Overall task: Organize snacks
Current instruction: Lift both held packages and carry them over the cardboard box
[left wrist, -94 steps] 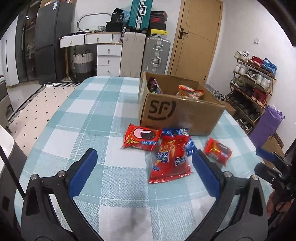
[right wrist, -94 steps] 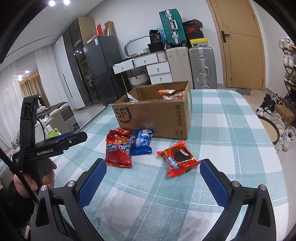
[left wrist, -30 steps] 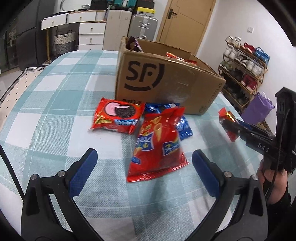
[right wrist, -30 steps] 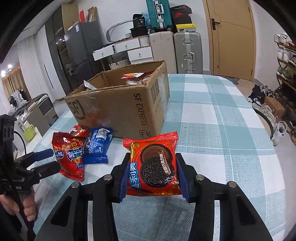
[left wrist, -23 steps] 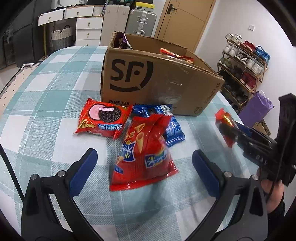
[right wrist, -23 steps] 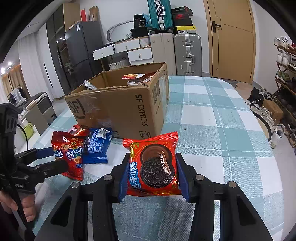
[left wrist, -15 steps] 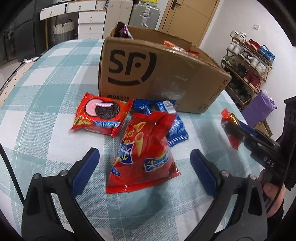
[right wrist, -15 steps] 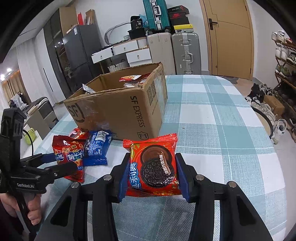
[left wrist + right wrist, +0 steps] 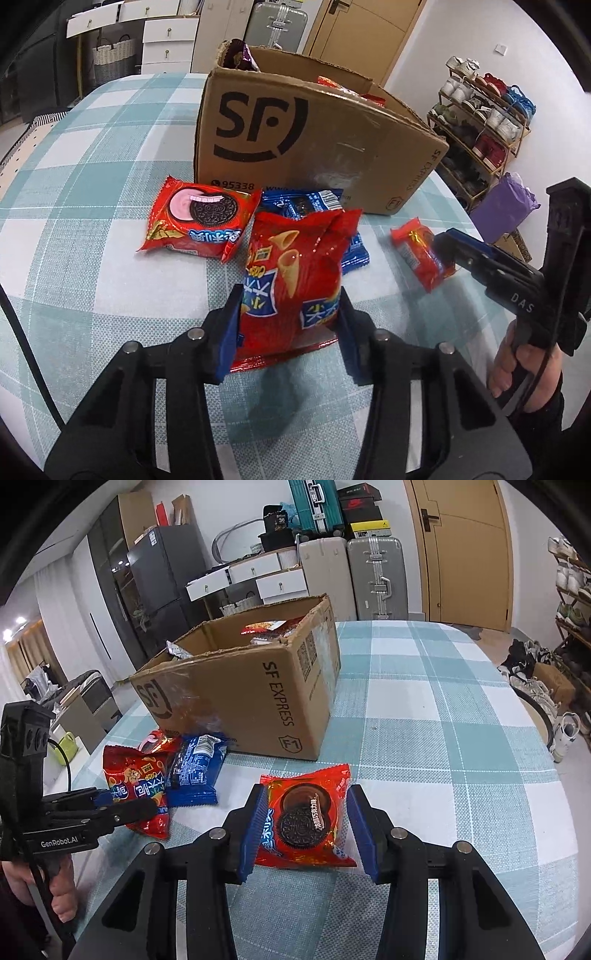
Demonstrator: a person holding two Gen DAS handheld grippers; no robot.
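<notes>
My left gripper (image 9: pixel 288 314) is shut on a red bag of cone snacks (image 9: pixel 295 273) that still lies on the checked tablecloth; it also shows in the right wrist view (image 9: pixel 138 786). My right gripper (image 9: pixel 304 827) is shut on a red Oreo pack (image 9: pixel 304 819), held just above the table; this pack also shows in the left wrist view (image 9: pixel 419 254). A second red Oreo pack (image 9: pixel 201 218) and a blue Oreo pack (image 9: pixel 195 768) lie in front of the open SF cardboard box (image 9: pixel 306 147), which holds several snacks.
The table (image 9: pixel 424 709) has a teal-and-white checked cloth. A shoe rack (image 9: pixel 484 118) and a purple bag (image 9: pixel 508 206) stand beyond the right edge. Suitcases (image 9: pixel 373 576), drawers and a fridge stand behind the table.
My left gripper has moved forward and closed on the red cone-snack bag. My right gripper keeps hold of the Oreo pack, nearly still.
</notes>
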